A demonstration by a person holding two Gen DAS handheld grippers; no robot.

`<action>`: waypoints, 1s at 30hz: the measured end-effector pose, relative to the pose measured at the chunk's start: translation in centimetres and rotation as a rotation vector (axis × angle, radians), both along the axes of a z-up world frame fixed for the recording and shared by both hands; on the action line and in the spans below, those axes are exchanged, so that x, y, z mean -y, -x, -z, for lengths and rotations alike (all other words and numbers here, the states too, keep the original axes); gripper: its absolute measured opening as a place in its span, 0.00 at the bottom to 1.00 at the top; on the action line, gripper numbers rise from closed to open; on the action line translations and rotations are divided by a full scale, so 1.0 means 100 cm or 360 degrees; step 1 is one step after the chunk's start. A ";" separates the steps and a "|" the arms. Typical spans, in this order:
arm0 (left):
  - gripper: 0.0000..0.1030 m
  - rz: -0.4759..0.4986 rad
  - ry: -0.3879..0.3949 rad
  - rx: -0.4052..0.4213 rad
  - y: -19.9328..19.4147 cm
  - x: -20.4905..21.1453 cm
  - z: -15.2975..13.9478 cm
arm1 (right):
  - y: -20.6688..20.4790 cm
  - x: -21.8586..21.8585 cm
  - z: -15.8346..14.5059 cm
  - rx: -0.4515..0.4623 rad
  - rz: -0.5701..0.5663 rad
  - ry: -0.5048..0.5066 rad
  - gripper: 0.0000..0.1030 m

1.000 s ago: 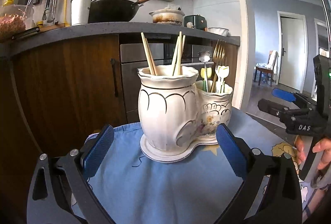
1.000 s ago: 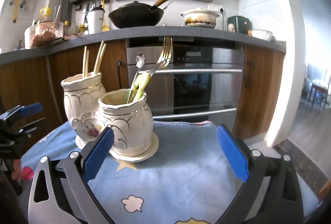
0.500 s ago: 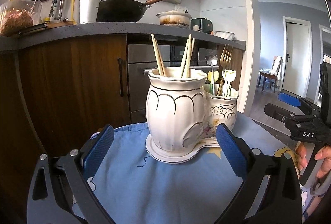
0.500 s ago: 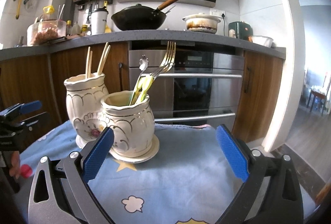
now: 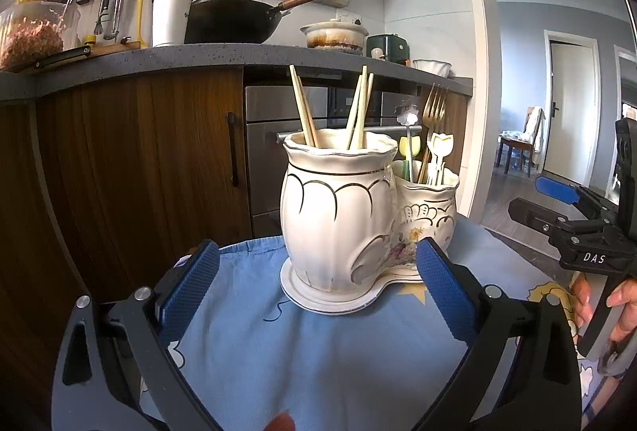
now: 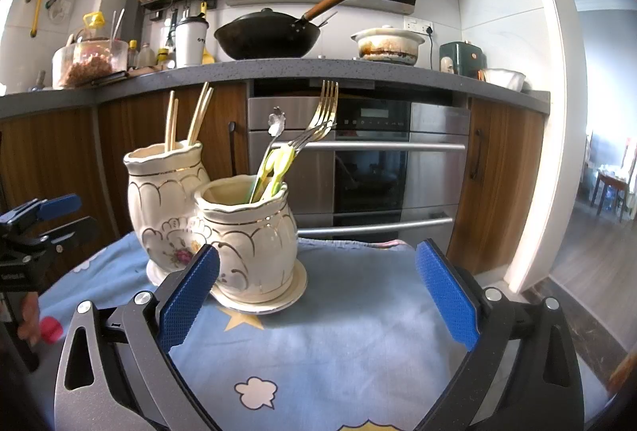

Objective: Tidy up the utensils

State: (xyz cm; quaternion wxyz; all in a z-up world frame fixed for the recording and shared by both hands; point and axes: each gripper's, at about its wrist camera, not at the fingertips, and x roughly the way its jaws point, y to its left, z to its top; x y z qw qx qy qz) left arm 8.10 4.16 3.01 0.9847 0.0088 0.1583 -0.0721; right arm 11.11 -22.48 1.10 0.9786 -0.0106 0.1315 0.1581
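Both my tools are wide open and hold nothing. My left gripper (image 5: 317, 285) faces the tall pot (image 5: 336, 216) with the chopsticks (image 5: 360, 108). My right gripper (image 6: 316, 289) sits near the short pot (image 6: 249, 228) with the gold fork (image 6: 320, 118) (sticks apart from forks, I think). Nothing lies loose on the blue cloth (image 6: 338, 347).

Sharp, bright daylight from the right; fisheye edges bend and darken

Tabletop (image 6: 358, 359) draped in light blue cloth (image 5: 318, 351) printed with stars and clouds. Standing on cloth: white double-jar holder (image 5: 338, 216) on joined saucer base, near far edge.
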 end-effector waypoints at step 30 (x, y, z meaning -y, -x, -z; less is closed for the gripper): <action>0.95 -0.0005 0.0003 -0.0008 -0.002 0.000 0.001 | 0.000 0.000 0.000 0.0000 0.0000 -0.0001 0.95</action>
